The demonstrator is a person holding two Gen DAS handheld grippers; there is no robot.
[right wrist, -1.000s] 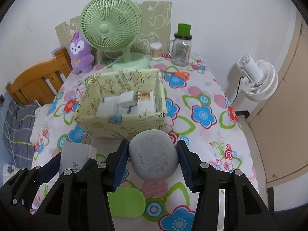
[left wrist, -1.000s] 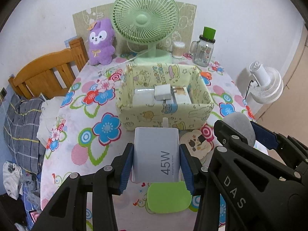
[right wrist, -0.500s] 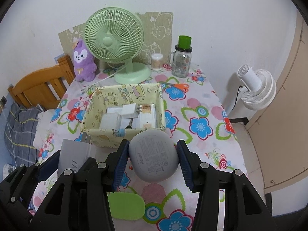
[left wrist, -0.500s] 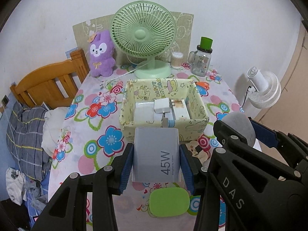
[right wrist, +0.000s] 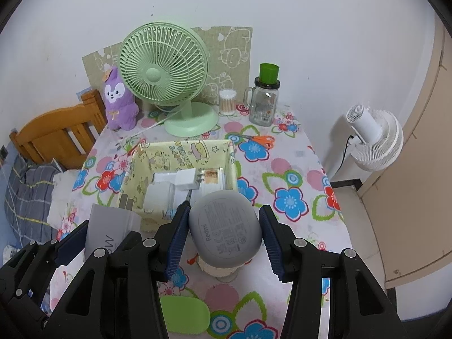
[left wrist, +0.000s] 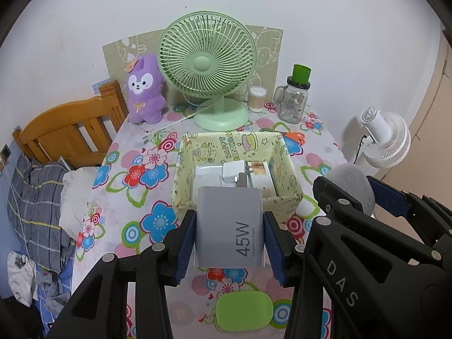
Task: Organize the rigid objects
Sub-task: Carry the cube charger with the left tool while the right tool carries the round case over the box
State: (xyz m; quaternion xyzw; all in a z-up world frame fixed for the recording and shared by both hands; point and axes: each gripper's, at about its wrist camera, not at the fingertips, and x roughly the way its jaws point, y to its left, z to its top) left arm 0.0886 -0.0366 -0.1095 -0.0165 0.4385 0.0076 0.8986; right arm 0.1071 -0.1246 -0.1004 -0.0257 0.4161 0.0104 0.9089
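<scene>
My left tool (left wrist: 229,240) clamps the 45W charger (left wrist: 229,226); only the right view reads "Redmi" on the grey case (right wrist: 226,228) my right tool (right wrist: 223,234) clamps. Both hang above the counter's near edge. The yellow box (left wrist: 183,175) at mid-counter holds white chargers (right wrist: 185,179).

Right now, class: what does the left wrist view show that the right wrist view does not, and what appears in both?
Only the left wrist view shows the whole "45W" label on the grey charger in the left gripper.

Only the right wrist view shows the printed underside of the grey Redmi case in the right gripper, and the full orange scissors.

Both show the yellow storage box, green fan and purple plush.
</scene>
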